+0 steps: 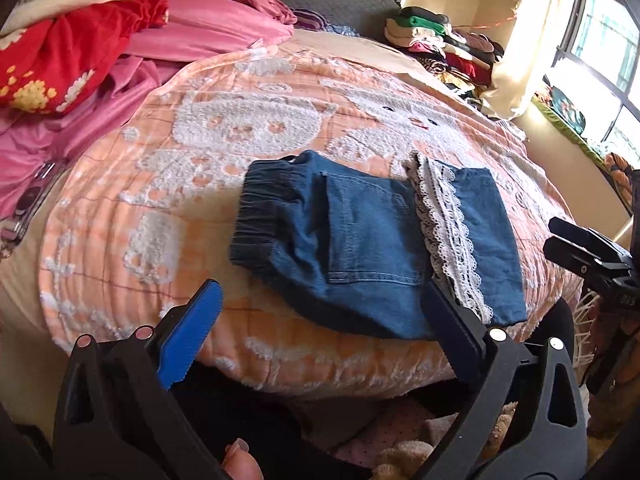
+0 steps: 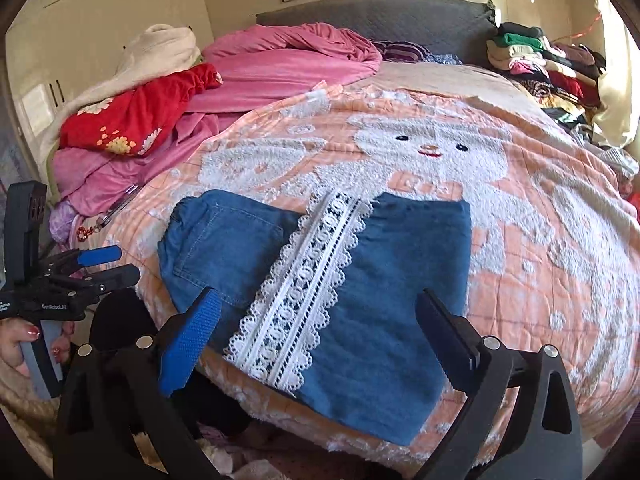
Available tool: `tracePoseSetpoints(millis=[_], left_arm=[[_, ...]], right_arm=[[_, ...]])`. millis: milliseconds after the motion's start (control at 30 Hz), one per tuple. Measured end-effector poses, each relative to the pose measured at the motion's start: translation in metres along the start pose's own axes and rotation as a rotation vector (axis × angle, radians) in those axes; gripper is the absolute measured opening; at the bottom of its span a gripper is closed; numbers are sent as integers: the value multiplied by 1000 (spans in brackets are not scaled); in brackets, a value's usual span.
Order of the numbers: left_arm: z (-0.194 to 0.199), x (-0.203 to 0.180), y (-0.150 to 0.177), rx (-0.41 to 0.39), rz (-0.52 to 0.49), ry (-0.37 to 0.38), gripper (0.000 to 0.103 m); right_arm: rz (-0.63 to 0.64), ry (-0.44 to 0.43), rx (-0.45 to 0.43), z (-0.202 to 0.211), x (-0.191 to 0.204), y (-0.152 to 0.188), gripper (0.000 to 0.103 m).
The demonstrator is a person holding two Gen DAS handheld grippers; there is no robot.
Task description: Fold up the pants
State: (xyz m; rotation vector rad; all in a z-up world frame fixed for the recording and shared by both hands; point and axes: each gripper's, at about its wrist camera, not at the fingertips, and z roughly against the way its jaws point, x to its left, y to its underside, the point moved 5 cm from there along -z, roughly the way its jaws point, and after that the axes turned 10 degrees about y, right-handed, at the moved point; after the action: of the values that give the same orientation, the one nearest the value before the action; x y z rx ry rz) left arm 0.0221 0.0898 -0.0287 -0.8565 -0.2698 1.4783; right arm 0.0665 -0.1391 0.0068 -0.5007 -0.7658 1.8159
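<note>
Spreading across most of both views, the bed (image 2: 520, 216) carries an orange quilt (image 1: 160, 208) with white fleecy bear figures. Behind it lie a pink blanket (image 2: 280, 68), a red flowered blanket (image 2: 136, 120) and a cream one, with a grey headboard (image 2: 380, 16) and a stack of folded clothes (image 2: 536, 64) at the far right corner. Pictures hang above the headboard, cut off by the frame edge.

The pants (image 2: 320, 264), blue denim with a band of white lace (image 2: 304, 292), lie folded into a compact block near the front edge of the quilt; the elastic waistband (image 1: 260, 216) faces left and a back pocket faces up.

The left tool (image 1: 320, 316) hangs just in front of the pants, its jaws spread wide with nothing between the pads; its right finger overlaps the lace edge in the picture, and whether it touches the cloth cannot be told. The right tool (image 2: 320, 332) also stands fully parted and empty above the near edge of the pants.

From the right wrist view the left tool's body bears small white lettering that reads roughly "GenRobot.AI"; a second line beside it is cut off. A hand (image 2: 20, 344) with red nails grips its handle. A small keyring object (image 2: 108, 216) lies at the quilt's left edge, too small to identify.
</note>
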Motion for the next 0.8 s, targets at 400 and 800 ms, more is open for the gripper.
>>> tracePoseSetpoints(millis=[400,800], left_arm=[[7,47,12,-4,138,-10,93],[-8,58,15,13,223,102,93]], right_arm=[[126,-89,15,-25,49,-42,98],[250,-202,66,-66,101,-73,98]])
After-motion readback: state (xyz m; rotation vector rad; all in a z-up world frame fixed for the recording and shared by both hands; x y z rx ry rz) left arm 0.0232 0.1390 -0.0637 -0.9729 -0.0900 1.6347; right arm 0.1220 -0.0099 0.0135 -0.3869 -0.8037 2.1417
